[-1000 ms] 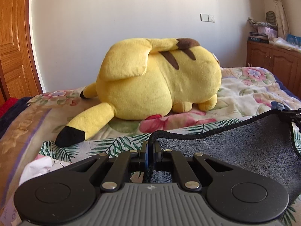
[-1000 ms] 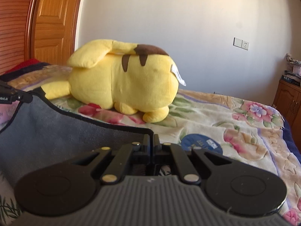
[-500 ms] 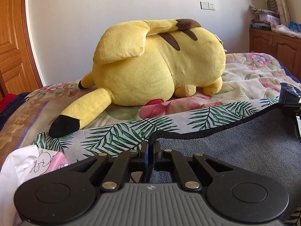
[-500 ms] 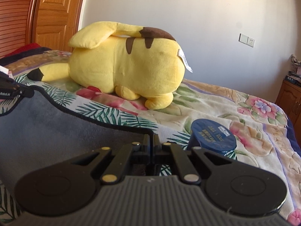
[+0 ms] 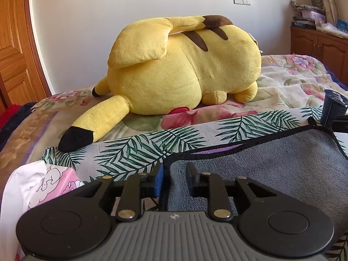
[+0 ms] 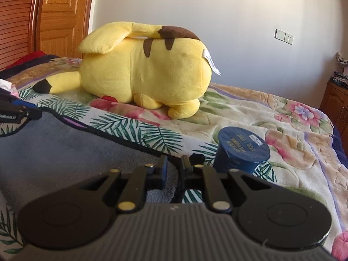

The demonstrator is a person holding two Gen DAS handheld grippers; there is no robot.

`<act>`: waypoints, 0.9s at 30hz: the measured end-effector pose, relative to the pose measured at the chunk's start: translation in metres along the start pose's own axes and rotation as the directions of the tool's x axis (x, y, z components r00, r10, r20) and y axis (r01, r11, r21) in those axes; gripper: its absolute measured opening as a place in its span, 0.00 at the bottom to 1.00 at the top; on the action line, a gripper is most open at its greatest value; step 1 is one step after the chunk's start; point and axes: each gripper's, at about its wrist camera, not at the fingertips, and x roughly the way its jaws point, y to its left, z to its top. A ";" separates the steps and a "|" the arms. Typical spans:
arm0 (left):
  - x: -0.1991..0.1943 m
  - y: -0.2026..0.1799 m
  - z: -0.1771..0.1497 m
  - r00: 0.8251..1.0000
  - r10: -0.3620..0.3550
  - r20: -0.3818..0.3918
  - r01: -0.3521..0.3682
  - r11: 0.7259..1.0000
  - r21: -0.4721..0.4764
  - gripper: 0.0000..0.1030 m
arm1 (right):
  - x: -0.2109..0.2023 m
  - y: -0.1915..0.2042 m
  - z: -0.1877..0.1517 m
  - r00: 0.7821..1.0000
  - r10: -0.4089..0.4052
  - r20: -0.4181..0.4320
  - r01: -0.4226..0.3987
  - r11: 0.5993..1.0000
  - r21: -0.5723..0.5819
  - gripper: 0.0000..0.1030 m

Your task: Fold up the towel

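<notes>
The grey towel (image 5: 271,165) lies flat on the bed (image 5: 289,80), over a palm-leaf sheet (image 5: 152,145), with a folded layer on top whose black-bound far edge runs between the two hand-held grippers. The left hand-held gripper (image 5: 174,181) sits at that edge's left corner, its jaws parted by a narrow gap with the corner between them and nothing pinched. The right hand-held gripper (image 6: 173,171) stands at the opposite corner in the same narrow, unclamped state, the hem passing through its gap. This placement suggests each corner has been set down square on the layer beneath, so the fold looks laid and the towel left to rest.

Just beyond the towel's far edge, a strip of leaf sheet shows, then a large yellow plush toy (image 5: 184,65) lies well ahead of both hand-held grippers, so forward room is limited. A dark blue cup (image 6: 241,150) stands just right of the right hand-held gripper's fingers, near the towel corner; a sideways sweep there would likely knock it. Left of the left hand-held gripper lies a pink and white cloth (image 5: 43,187). The clearest way out, I judge, is straight back and up.
</notes>
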 end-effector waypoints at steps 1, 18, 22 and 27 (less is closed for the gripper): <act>-0.003 0.000 0.000 1.000 -0.002 -0.001 0.002 1.000 -0.002 0.08 | -0.002 0.000 0.001 1.000 0.003 -0.002 -0.003 1.000 0.003 0.13; -0.093 0.006 0.011 0.999 -0.030 0.018 0.030 0.999 -0.013 0.12 | -0.081 0.016 0.017 0.999 0.044 -0.015 -0.043 0.997 0.063 0.14; -0.112 0.007 0.013 0.999 -0.029 0.026 0.029 1.000 -0.007 0.13 | -0.098 0.024 0.023 0.999 0.045 -0.005 -0.045 0.998 0.054 0.14; -0.137 0.005 0.013 0.999 -0.031 0.034 0.031 1.000 -0.006 0.18 | -0.120 0.035 0.027 0.999 0.052 -0.002 -0.052 0.996 0.068 0.17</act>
